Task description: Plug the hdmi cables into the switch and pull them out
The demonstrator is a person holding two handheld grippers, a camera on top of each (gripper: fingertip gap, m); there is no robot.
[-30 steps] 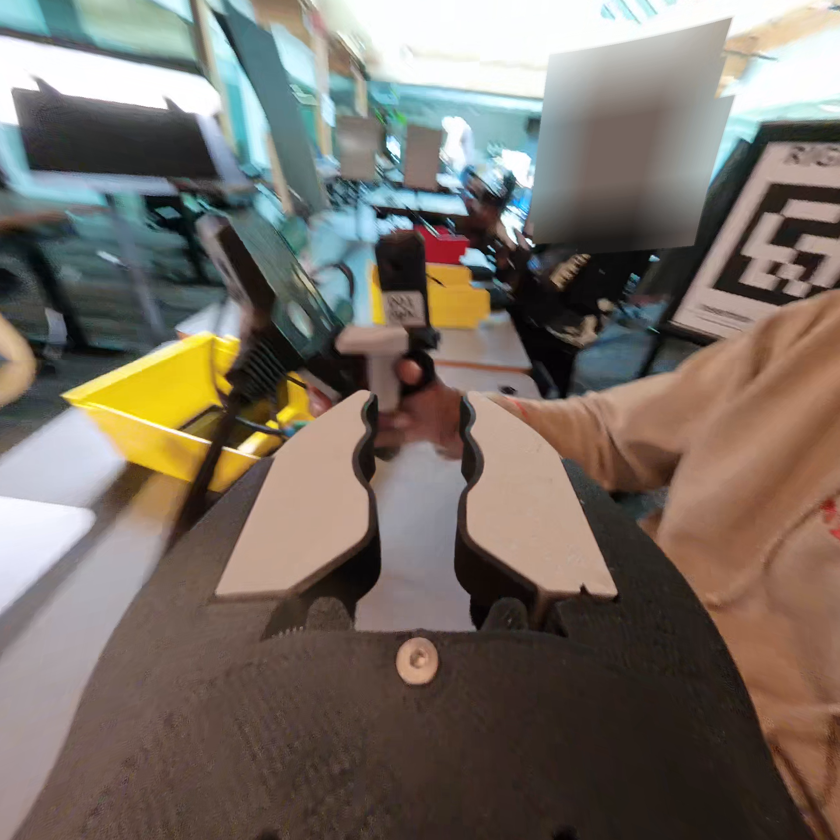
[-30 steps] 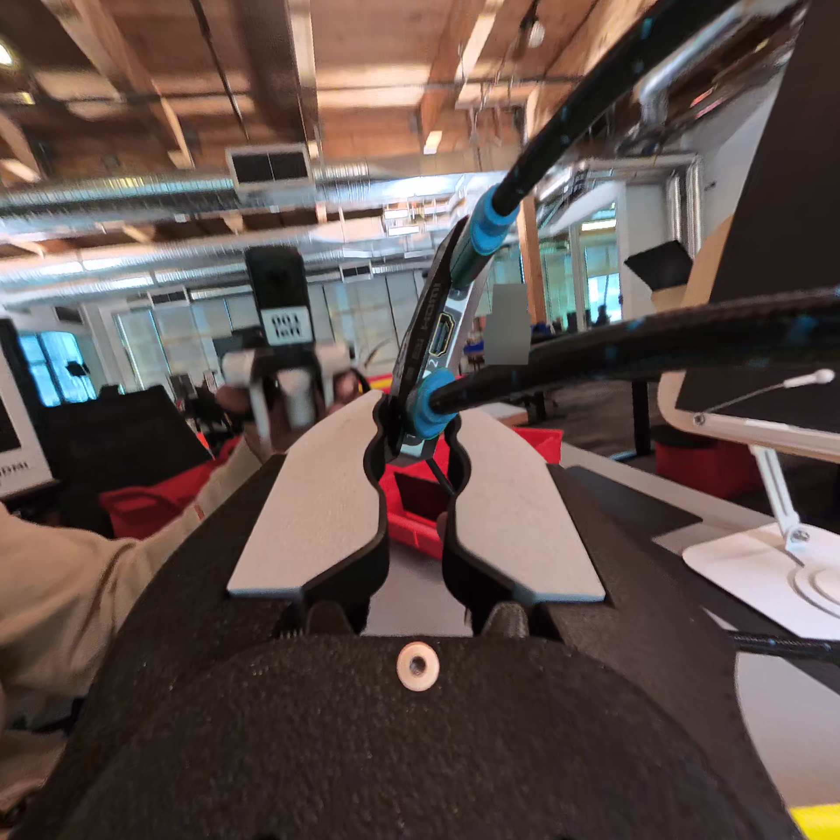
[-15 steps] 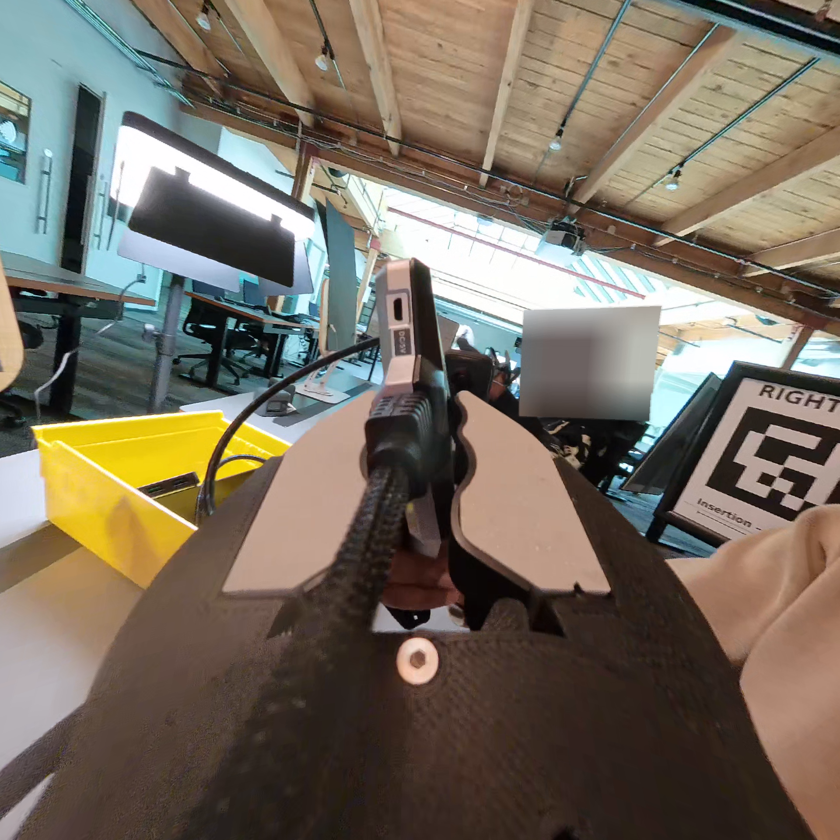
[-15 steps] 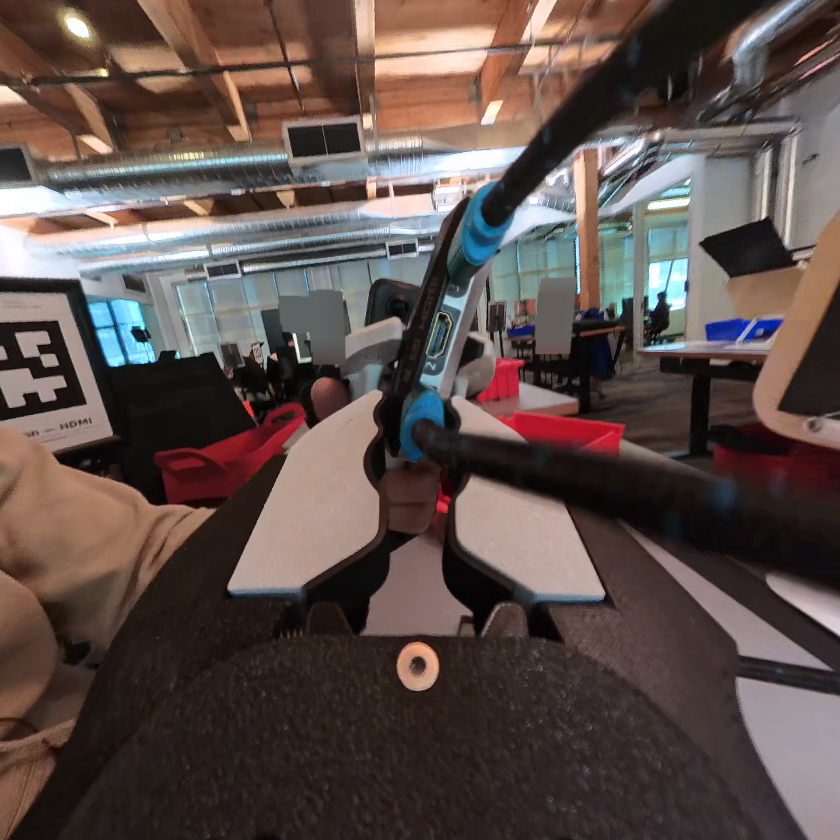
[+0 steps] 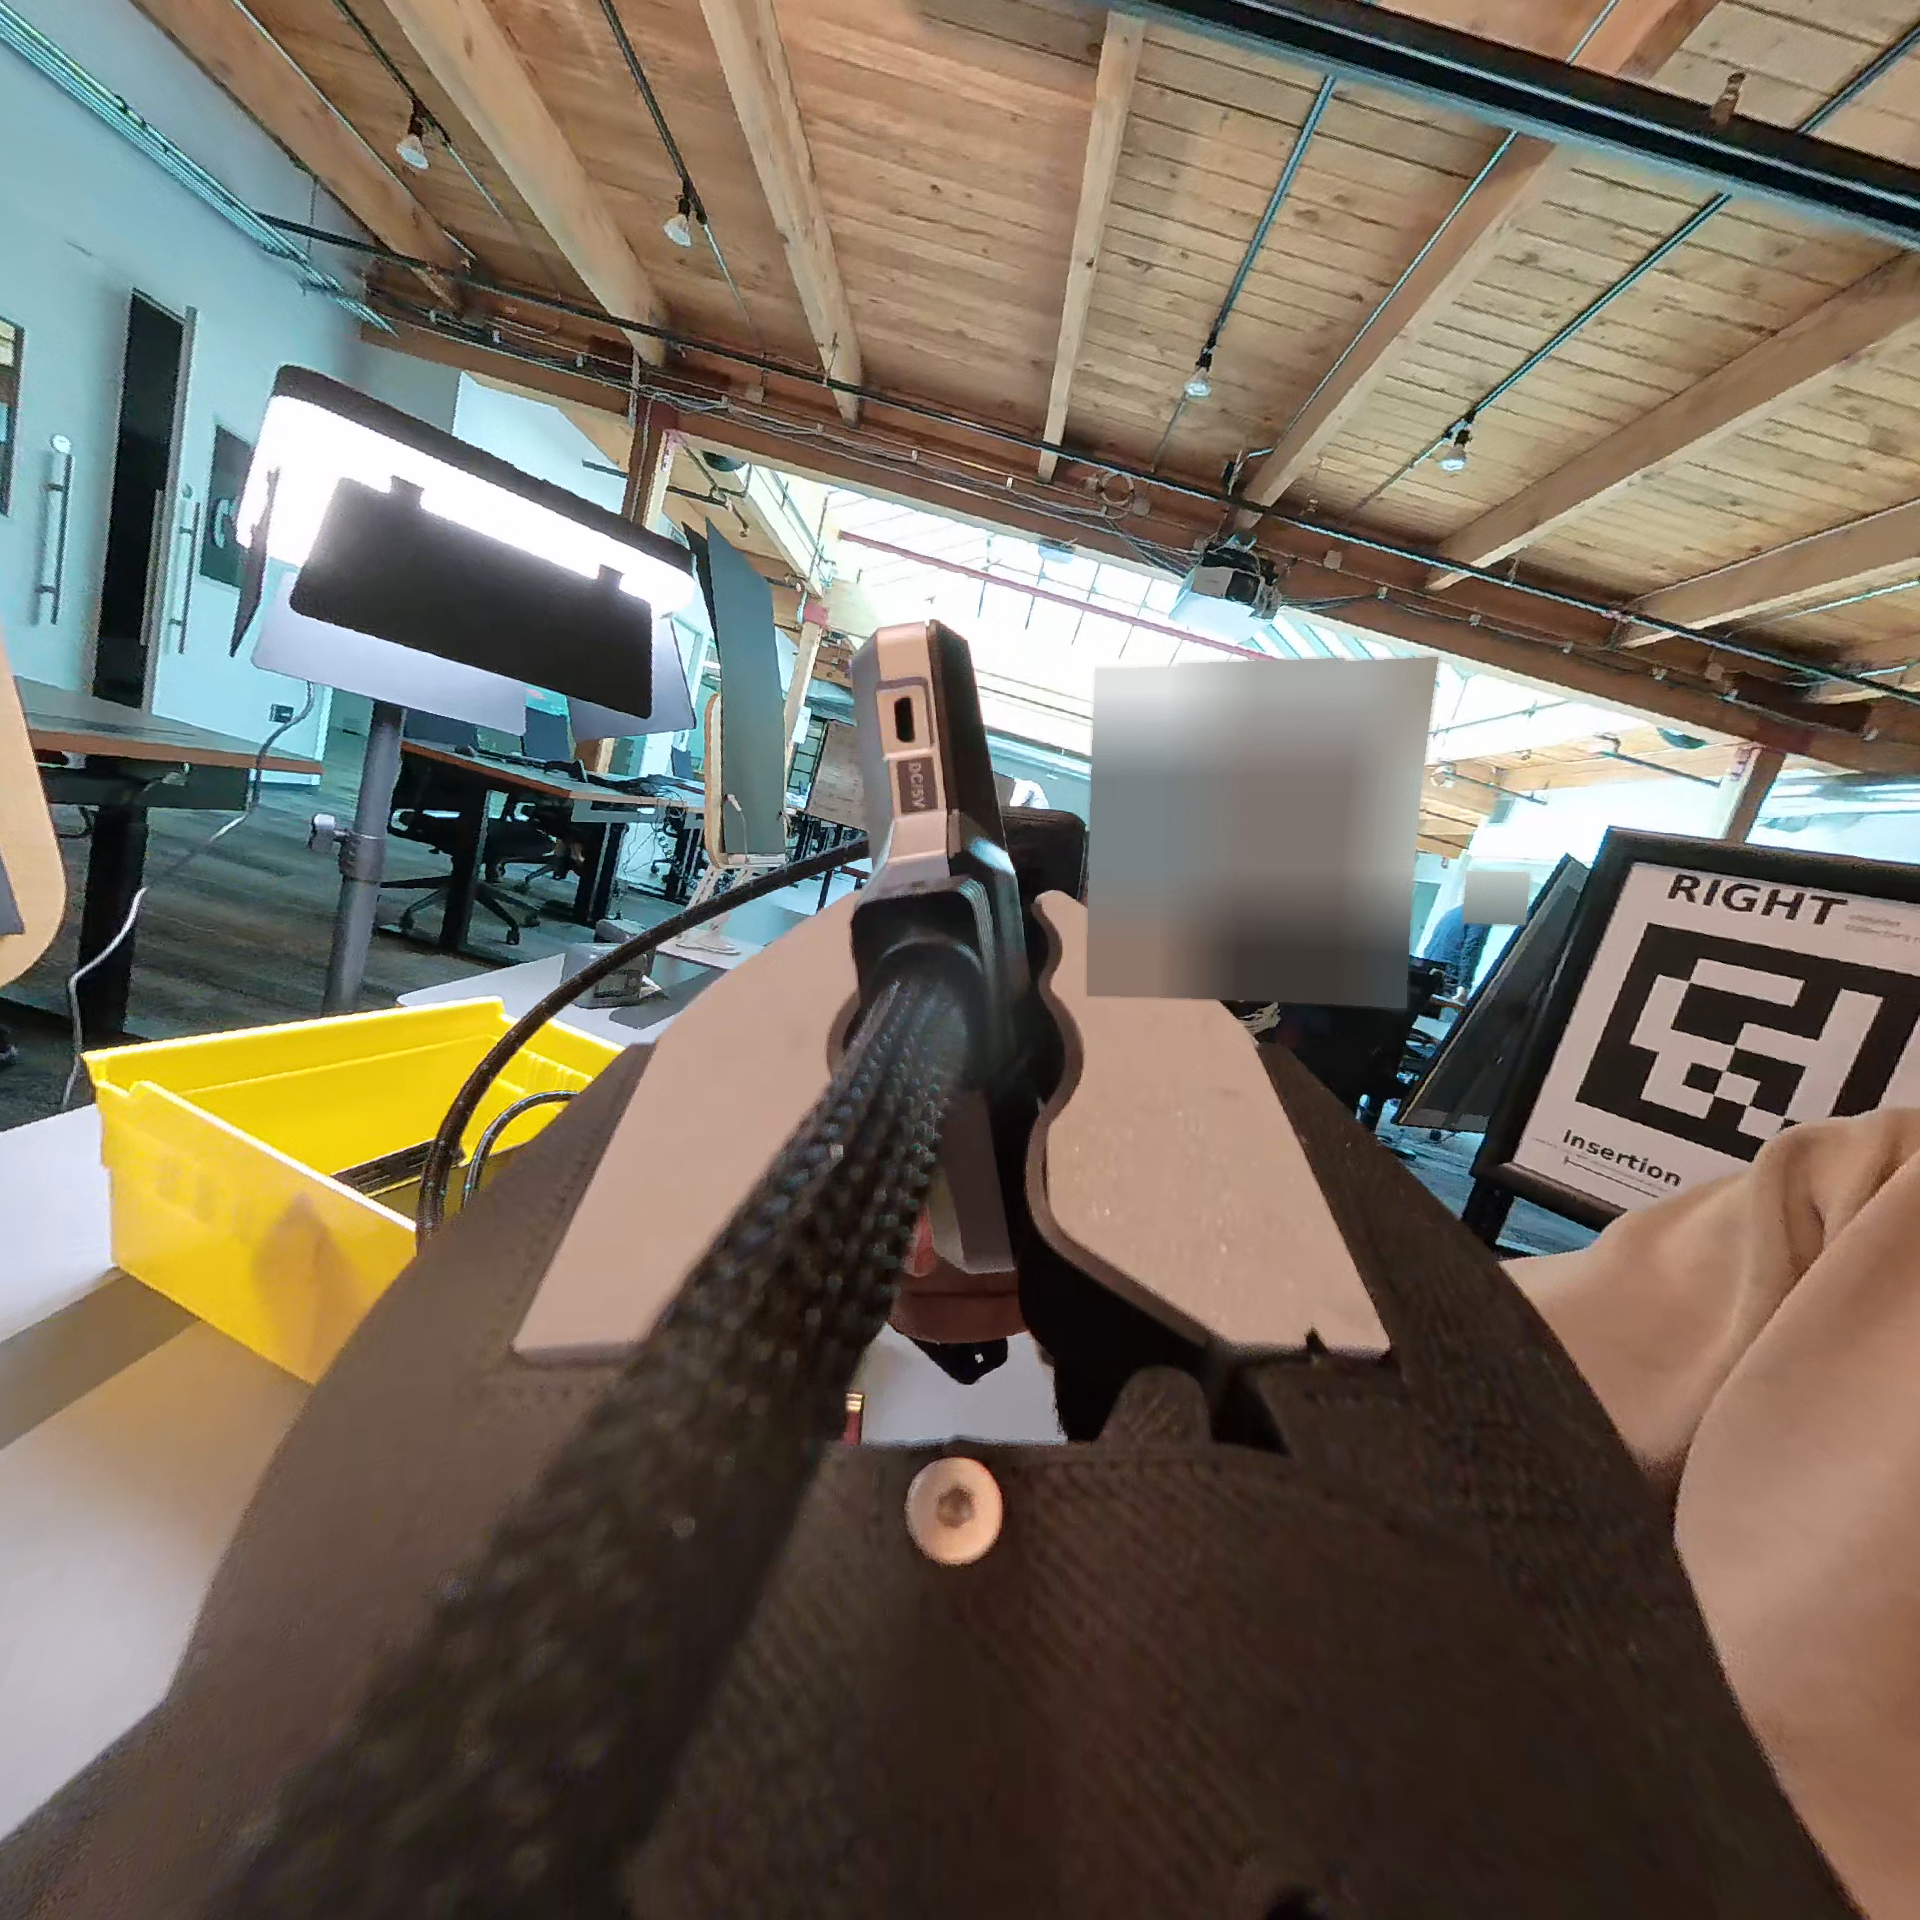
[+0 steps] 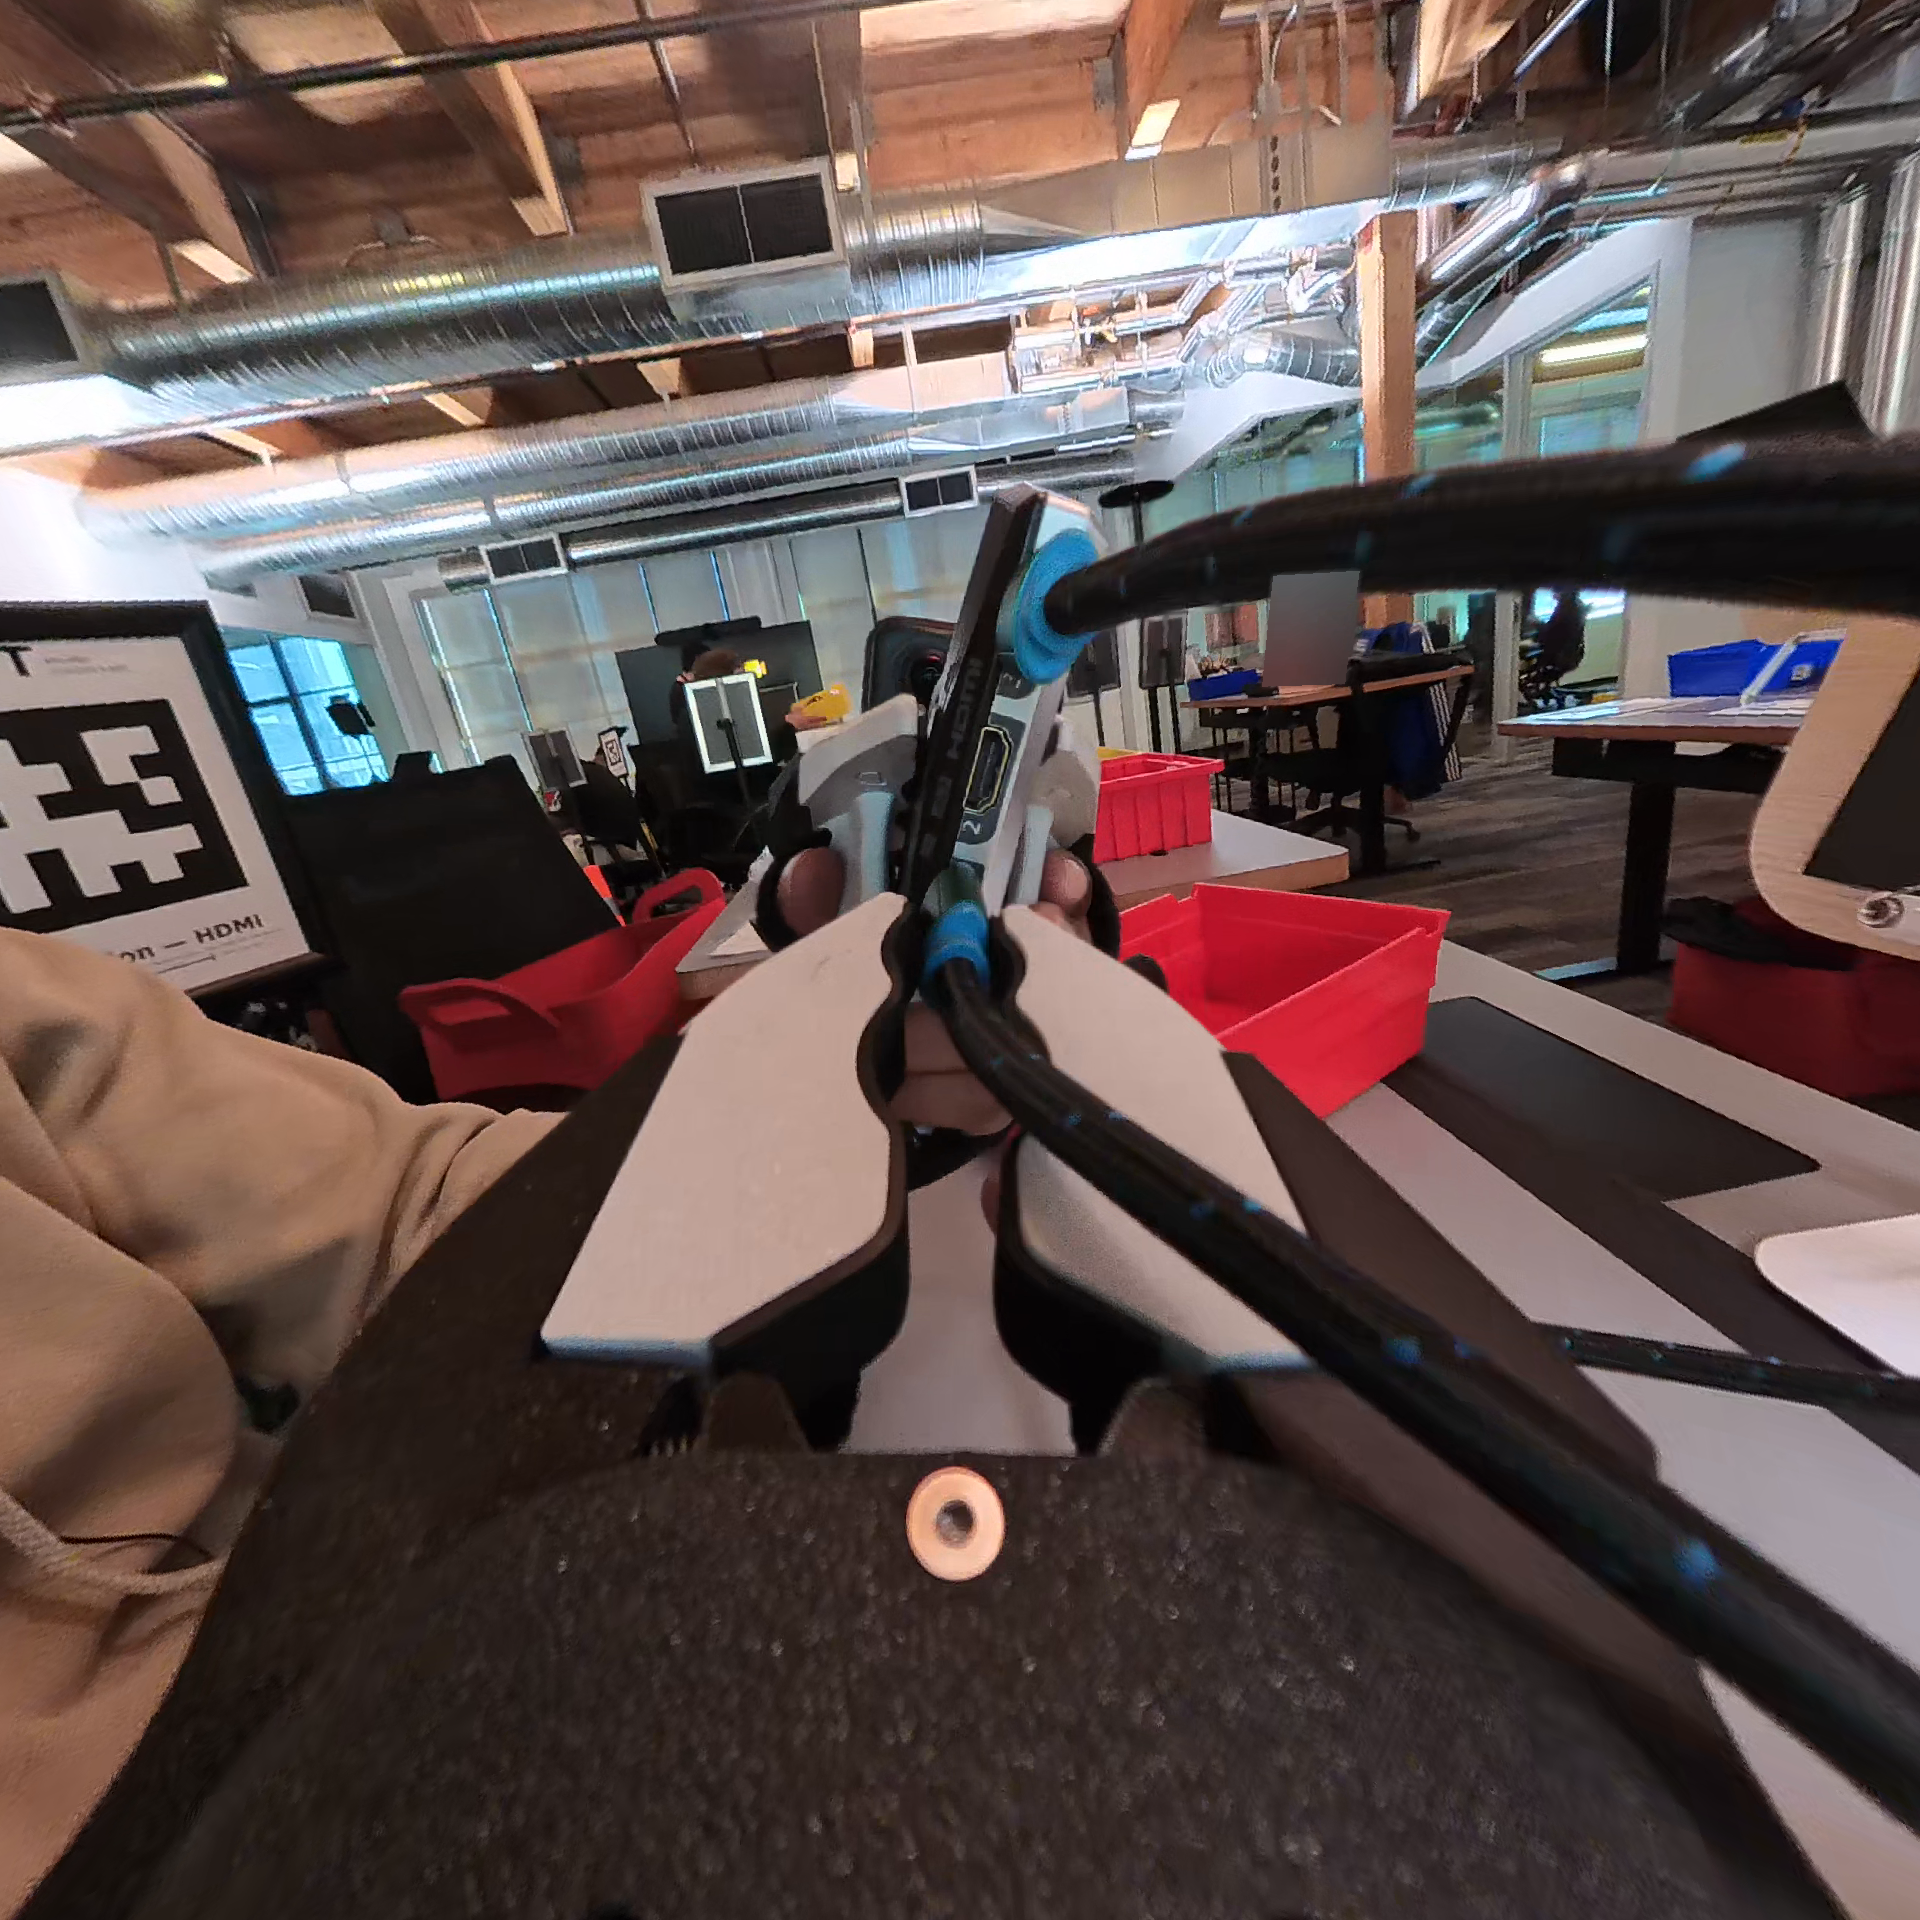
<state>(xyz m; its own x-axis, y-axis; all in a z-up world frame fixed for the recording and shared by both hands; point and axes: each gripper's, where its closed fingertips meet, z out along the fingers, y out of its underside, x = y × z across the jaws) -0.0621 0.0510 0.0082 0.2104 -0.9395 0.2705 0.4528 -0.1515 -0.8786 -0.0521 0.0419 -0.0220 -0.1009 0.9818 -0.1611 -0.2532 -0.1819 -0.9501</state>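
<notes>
since a second ago you've swung the left gripper (image 5: 997, 997) onto the black plug (image 5: 935, 935), right gripper (image 6: 951, 961) clamps the blue plug (image 6: 954, 930), switch (image 6: 987, 727) held midair between, braced for pulling.

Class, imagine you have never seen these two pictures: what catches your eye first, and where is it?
In the right wrist view, the right gripper pinches a blue-collared cable plug at the bottom of the upright switch; a second blue-collared cable enters its top. In the left wrist view, a thick braided black cable runs centrally, beside a yellow bin.
</notes>
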